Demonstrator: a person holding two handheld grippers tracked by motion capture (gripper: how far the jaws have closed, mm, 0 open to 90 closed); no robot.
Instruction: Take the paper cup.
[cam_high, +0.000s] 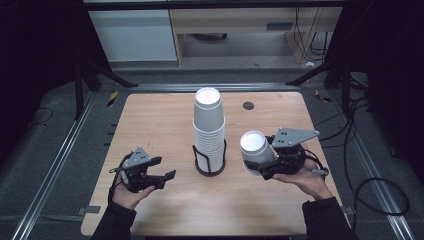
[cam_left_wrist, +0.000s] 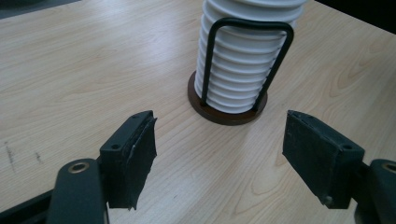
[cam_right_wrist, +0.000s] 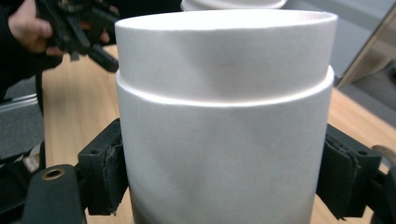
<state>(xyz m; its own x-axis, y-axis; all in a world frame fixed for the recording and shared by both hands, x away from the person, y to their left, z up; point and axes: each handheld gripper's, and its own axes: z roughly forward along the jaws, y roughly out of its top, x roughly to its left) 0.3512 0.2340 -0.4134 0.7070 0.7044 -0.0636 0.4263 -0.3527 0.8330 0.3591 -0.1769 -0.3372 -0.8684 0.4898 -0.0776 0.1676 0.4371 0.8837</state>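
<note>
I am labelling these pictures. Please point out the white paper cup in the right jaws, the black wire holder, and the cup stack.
white paper cup (cam_high: 255, 150), high view, side wall
black wire holder (cam_left_wrist: 229, 115), left gripper view, round base
cup stack (cam_high: 208, 127), high view, middle

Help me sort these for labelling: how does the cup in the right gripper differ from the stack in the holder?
The held cup is clamped between the right gripper jaws and tilted above the table; the stack stands upright in its black wire holder. The held piece is short; the stack is tall, many nested cups. Both are plain white.
</note>
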